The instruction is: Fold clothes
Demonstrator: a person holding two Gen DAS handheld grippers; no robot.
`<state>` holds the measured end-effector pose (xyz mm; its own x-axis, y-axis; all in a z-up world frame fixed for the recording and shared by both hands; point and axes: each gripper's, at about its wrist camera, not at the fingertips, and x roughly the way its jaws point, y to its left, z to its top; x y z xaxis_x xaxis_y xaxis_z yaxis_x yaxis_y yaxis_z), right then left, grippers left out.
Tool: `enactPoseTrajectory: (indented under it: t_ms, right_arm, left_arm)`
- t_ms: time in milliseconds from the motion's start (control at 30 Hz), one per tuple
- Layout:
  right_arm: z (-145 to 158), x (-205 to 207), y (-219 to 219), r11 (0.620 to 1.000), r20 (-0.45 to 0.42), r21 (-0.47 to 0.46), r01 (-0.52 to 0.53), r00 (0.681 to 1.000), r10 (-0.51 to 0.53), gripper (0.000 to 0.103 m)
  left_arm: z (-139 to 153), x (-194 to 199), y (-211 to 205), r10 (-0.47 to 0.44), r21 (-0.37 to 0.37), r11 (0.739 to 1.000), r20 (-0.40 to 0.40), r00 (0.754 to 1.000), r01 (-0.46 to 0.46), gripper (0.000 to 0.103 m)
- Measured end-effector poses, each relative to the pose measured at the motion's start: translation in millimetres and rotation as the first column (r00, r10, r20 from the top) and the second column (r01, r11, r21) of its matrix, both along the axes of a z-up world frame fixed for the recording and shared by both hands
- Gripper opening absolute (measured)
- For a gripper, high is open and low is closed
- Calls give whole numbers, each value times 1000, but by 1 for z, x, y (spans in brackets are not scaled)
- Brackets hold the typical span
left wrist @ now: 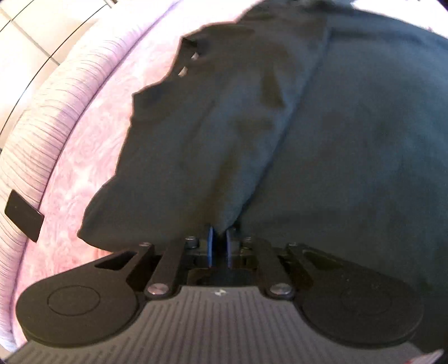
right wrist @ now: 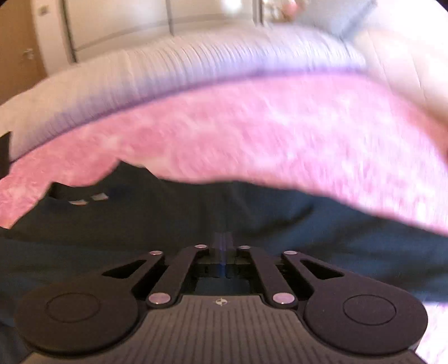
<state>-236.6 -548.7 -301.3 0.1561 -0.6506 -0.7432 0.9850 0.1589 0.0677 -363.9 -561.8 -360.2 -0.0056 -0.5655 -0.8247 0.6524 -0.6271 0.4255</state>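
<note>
A dark teal-black garment (left wrist: 308, 126) lies spread on a pink fluffy blanket (left wrist: 84, 140). Its ragged left edge shows small white marks. My left gripper (left wrist: 219, 238) is shut, its blue pads pinching a raised fold of the dark cloth that rises in a ridge away from them. In the blurred right wrist view the same garment (right wrist: 168, 218) fills the lower half, with its far edge against the pink blanket (right wrist: 252, 134). My right gripper (right wrist: 223, 243) is shut with its pads pressed together into the cloth, apparently on a small pinch of it.
A ribbed pale lilac border (left wrist: 36, 126) runs along the blanket's edge, with a black rectangular tag (left wrist: 23, 215) on it. Tiled floor (left wrist: 33, 28) lies beyond. In the right wrist view, the border (right wrist: 196, 61) sits before pale cupboard doors (right wrist: 117, 25) and a wooden door (right wrist: 19, 56).
</note>
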Motion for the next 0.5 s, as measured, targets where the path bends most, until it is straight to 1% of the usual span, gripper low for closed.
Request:
enactPoseTrajectory:
  t_ms: [33,67,133,167,233,267,300,367,467,500]
  right_arm:
    - [-1,2,2,1000,-7,4,-18,1000,18,7]
    - [-3,5,3,999,-13,8,-36,999,36,11]
    - [-1,16,14,995,-16,2,-96,995,97,32]
    - [-1,22,21,992,-17,2,-128,992,128,48]
    - [-7,38,28,978,-37,9,-207,978,208,50]
    - [-11,42,27,972,-51,15,-233,971,233,50]
    - [-14,44,23,970,-59,22,-244,968,245,50]
    - [-22,37,11,973,-31,34,-226,973,227,50]
    - [-34,24,-15,979,61,65,-192,980,188,51]
    - [-40,21,-22,976,103,95,-197,977,187,39]
  left_arm:
    - [0,2,3,-1,-3,1000,5,1000,1,9]
    - [1,4,6,1,-8,1000,8,1000,-1,10]
    - [8,9,15,13,-30,999,8,1000,-13,10]
    - [9,11,20,10,-44,999,15,1000,-10,11]
    - [8,11,25,-3,-63,998,40,999,5,20]
    - [7,8,26,-18,-74,997,52,998,22,26]
    - [3,8,24,-29,-88,996,58,998,34,28]
    - [-4,6,20,-50,-112,992,70,996,58,28]
    - [-16,3,12,-52,-104,993,66,996,58,27]
    - [-17,4,11,-53,-99,993,65,996,59,21]
